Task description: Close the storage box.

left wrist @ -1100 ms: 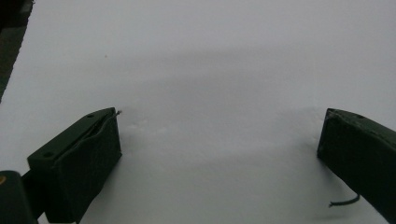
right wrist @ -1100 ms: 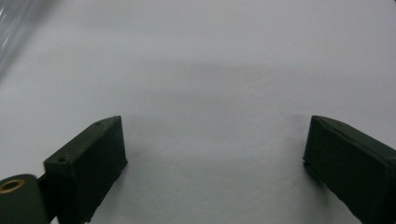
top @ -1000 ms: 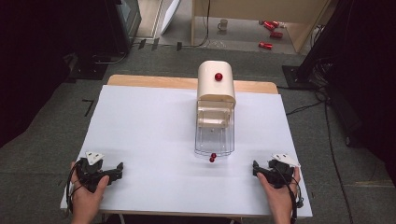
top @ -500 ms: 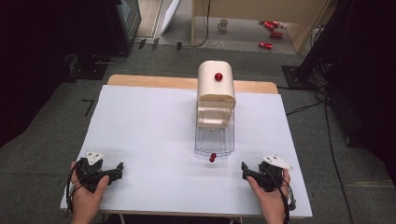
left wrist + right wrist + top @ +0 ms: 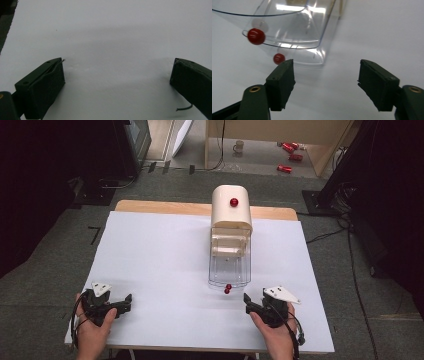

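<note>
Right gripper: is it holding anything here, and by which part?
Nothing. The right gripper has bare table between its pads, its jaws having just been closing, short of the clear drawer's red knob.

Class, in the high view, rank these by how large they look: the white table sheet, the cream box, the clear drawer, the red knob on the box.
1. white table sheet
2. cream box
3. clear drawer, nearly the box's size, so this ranking is unsure
4. red knob

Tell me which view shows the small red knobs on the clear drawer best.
The right gripper view: the red knobs sit close and sharp on the clear drawer, just beyond the right gripper, whose jaws stand apart with nothing between them. The high view gives them as tiny red dots at the drawer's near edge. The left gripper view looks at bare white table.
</note>
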`<state>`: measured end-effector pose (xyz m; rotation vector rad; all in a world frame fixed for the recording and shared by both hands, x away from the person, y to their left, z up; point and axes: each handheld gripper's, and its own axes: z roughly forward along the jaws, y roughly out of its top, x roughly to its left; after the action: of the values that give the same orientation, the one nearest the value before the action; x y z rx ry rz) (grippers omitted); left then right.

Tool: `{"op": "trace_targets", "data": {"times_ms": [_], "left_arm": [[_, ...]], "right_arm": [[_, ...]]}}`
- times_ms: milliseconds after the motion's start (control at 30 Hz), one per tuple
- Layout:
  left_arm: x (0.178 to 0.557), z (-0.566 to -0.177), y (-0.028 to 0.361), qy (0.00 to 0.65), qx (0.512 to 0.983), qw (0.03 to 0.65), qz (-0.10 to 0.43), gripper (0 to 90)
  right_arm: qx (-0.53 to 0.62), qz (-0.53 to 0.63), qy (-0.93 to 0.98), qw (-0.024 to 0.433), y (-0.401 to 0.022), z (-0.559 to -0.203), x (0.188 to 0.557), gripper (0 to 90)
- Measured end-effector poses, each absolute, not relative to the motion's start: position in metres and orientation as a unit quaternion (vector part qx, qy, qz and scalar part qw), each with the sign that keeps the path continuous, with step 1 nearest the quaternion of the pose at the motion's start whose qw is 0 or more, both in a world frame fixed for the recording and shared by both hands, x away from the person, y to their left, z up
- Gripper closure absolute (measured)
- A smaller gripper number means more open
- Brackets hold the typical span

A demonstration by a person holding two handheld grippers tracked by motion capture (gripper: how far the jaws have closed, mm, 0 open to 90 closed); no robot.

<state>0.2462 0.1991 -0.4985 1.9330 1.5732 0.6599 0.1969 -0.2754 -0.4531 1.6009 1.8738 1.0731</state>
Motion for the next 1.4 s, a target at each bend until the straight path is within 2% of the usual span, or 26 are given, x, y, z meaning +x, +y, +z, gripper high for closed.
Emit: {"op": "trace_targets", "data": {"times_ms": [233,500,767,1400], "left_arm": [[0.246,-0.498,0.199,0.586,0.720,0.278,0.246,0.0],[0.246,-0.498,0.199,0.586,0.720,0.278,0.246,0.0],[0.246,-0.498,0.199,0.586,0.720,0.278,0.246,0.0],[0.246,-0.498,0.199,0.586,0.721,0.278,0.246,0.0]], "right_arm": [[0.570,0.401,0.686,0.210,-0.261,-0.451,0.197,37.9],[0.549,0.413,0.700,0.194,-0.244,-0.449,0.198,51.6],[0.537,0.419,0.708,0.187,-0.230,-0.450,0.200,56.6],[0.547,0.417,0.696,0.204,-0.213,-0.452,0.210,71.1]]}}
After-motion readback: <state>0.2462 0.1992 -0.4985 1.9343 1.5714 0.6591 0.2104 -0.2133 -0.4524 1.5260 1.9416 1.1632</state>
